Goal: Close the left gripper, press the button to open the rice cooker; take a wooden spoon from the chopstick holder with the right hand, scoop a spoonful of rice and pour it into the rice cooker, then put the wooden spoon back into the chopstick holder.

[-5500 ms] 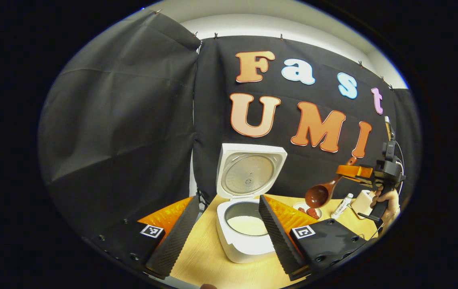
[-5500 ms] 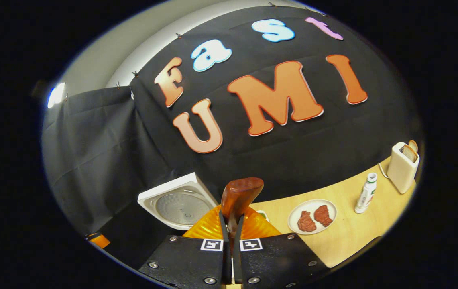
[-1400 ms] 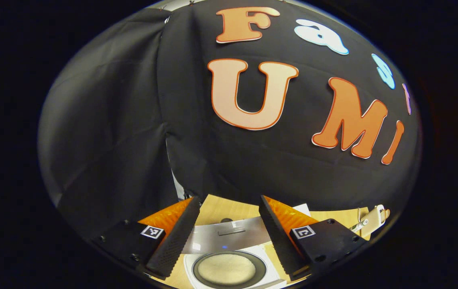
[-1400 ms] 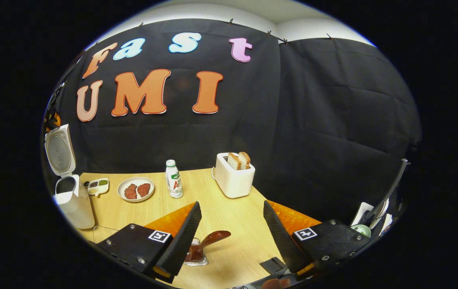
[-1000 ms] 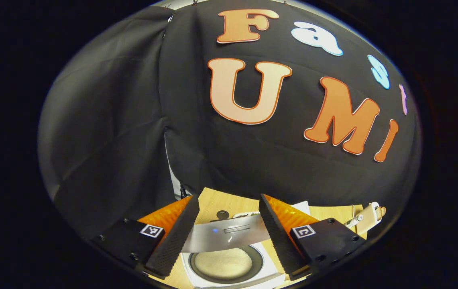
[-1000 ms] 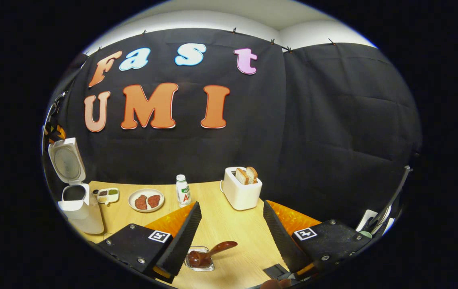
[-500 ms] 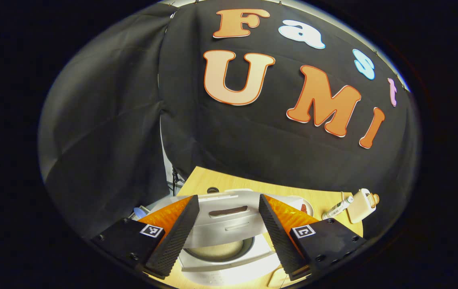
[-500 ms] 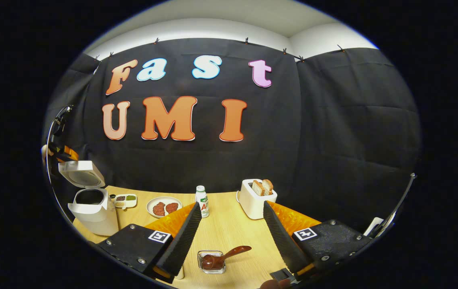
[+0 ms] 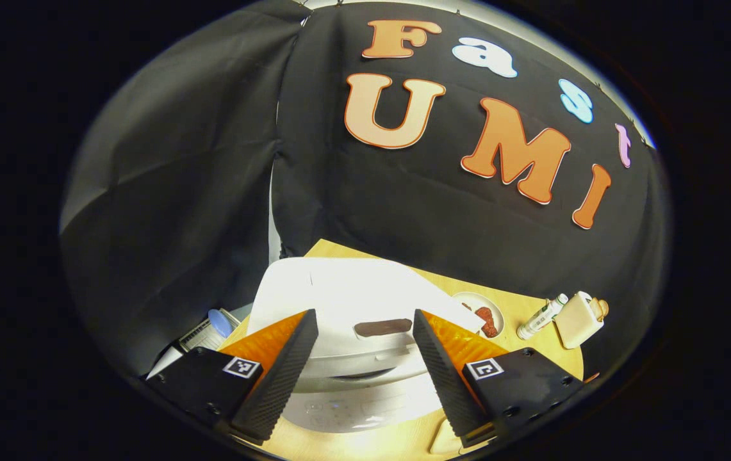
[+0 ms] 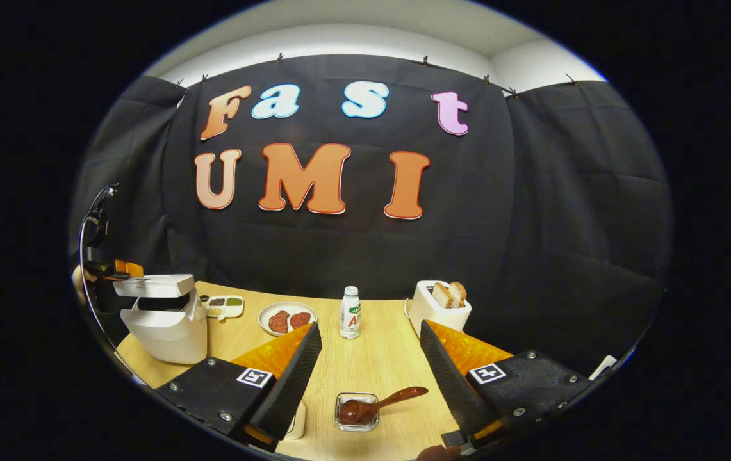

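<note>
Brown wooden spoon (image 10: pixel 375 404) rests in its clear holder (image 10: pixel 356 412), handle toward 2 o'clock, between wide-open right tongs (image 10: pixel 370 371).

Left gripper (image 9: pixel 365 358) is right over the rice cooker (image 9: pixel 352 301), fingers (image 9: pixel 279 371) spread wide apart and nothing held between them. The cooker's white lid sits in the gap between the fingers and runs on past their tips, nearly down — a thin dark slit is visible under its front edge. There's a dark oval patch (image 9: pixel 382 328) on the lid, right between the fingertips. Off past the right finger, on the wooden table (image 9: pixel 519 307) — a plate (image 9: pixel 484 314) with reddish food, then a small bottle (image 9: pixel 541 315) lying tilted, then a pale toaster (image 9: pixel 580 317) just beyond it. Some blue-and-white stuff (image 9: pixel 214 323) sits out past the left finger, can't tell what.
</note>
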A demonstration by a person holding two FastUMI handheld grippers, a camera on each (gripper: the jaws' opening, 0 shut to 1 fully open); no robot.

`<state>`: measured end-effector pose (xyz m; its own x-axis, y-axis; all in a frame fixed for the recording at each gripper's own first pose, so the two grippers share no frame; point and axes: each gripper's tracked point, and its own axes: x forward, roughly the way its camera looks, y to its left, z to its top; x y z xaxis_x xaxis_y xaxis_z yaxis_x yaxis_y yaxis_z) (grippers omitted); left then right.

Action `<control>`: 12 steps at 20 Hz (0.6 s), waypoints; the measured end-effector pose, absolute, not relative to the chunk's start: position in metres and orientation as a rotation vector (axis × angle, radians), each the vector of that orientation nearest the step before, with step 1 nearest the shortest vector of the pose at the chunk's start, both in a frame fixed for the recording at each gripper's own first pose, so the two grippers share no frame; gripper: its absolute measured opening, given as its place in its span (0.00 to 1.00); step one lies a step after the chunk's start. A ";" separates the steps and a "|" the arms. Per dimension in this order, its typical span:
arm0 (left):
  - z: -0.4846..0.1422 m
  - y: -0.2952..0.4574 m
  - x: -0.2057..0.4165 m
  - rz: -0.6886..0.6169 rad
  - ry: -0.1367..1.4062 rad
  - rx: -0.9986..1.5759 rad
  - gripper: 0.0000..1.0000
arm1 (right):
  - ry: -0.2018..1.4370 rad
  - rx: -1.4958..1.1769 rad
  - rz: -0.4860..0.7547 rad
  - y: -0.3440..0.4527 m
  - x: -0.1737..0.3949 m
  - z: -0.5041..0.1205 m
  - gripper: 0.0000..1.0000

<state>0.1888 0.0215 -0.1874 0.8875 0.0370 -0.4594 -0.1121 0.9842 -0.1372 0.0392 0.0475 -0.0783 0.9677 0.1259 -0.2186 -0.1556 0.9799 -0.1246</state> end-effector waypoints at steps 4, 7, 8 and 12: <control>-0.215 0.016 0.184 0.084 0.498 -0.114 1.00 | 0.235 -0.134 0.150 0.049 0.035 -0.090 0.95; -0.243 0.011 0.180 0.084 0.577 -0.130 1.00 | 0.251 -0.118 0.140 0.044 0.034 -0.095 0.96; -0.252 0.009 0.178 0.082 0.608 -0.151 1.00 | 0.254 -0.112 0.136 0.042 0.034 -0.095 0.96; -0.263 -0.012 0.188 0.010 0.607 -0.124 1.00 | 0.270 -0.089 0.119 0.037 0.034 -0.100 0.96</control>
<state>0.1877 -0.0115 -0.2631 0.8215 -0.0275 -0.5695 -0.0454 0.9925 -0.1134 0.0336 0.0367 -0.1003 0.9568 0.1050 -0.2710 -0.1288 0.9891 -0.0713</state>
